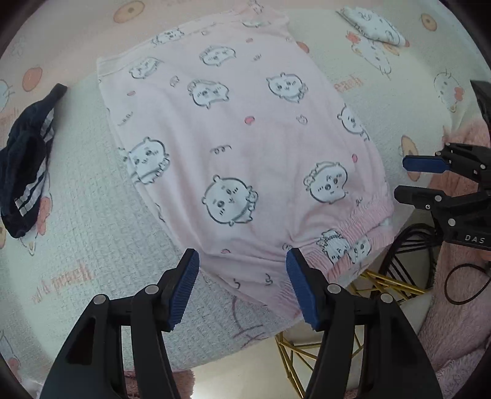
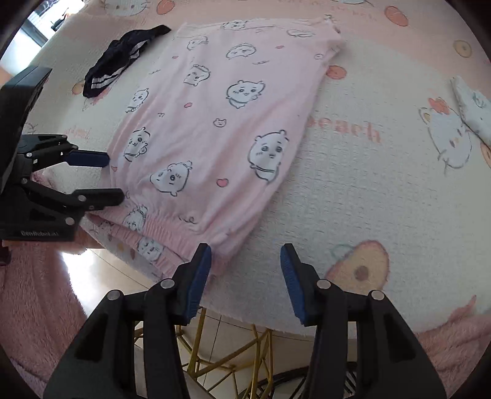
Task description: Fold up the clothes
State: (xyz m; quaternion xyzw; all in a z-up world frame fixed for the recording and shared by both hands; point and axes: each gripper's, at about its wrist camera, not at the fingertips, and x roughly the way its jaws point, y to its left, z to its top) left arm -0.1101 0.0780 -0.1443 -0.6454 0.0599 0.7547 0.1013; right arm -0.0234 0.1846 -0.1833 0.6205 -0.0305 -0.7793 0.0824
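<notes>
Dark navy garment with white stripes [image 1: 27, 153]: crumpled, far left on the desk's cartoon-print cloth [image 1: 92, 199], apart from the rest. Pink cartoon-print pajama garment [image 1: 233, 147]: spread flat mid-desk, elastic waistband at the near edge. Left gripper [image 1: 242, 267]: jaws apart over the near hem, nothing between them. Right gripper [image 2: 245, 261]: jaws apart, empty, just beside the waistband corner at the desk edge. Folded white printed cloth [image 1: 374, 26]: far right, well apart.
</notes>
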